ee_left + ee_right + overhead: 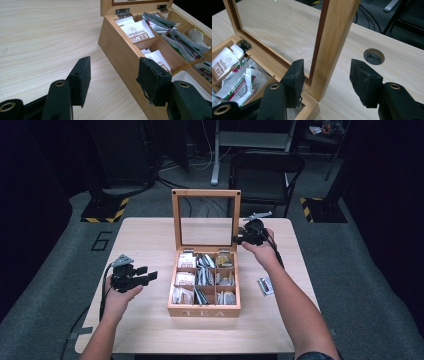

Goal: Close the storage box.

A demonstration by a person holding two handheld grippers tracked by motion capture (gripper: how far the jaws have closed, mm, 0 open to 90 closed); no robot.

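- We record a wooden tea box standing near the middle of the counter, its front marked "TEA", its inside divided into a grid of compartments.
- We note its glass-paned lid standing upright at the rear, hinged along the back edge; in the right gripper view the lid's side frame rises between the jaws.
- We count sachets in the compartments: white packets with brown print in the left column, silver-and-green sachets in the middle column, and paler bags on the right.
- We list the right gripper at the lid's right edge, held in the person's right hand. Its jaws stand apart on either side of the lid frame; the left pad lies close against the inner side of the frame, the right pad well clear of it. We see no clamping on the wood.
- We list the left gripper to the left of the box, held in the left hand above the counter. Its jaws are parted with nothing between them; in the left gripper view they point toward the box's left wall.
- We add a single loose sachet lying on the counter just right of the box, beside the right forearm.
- We add a round cable hole in the counter behind the lid.
- We note a dark folding chair beyond the counter's far edge.
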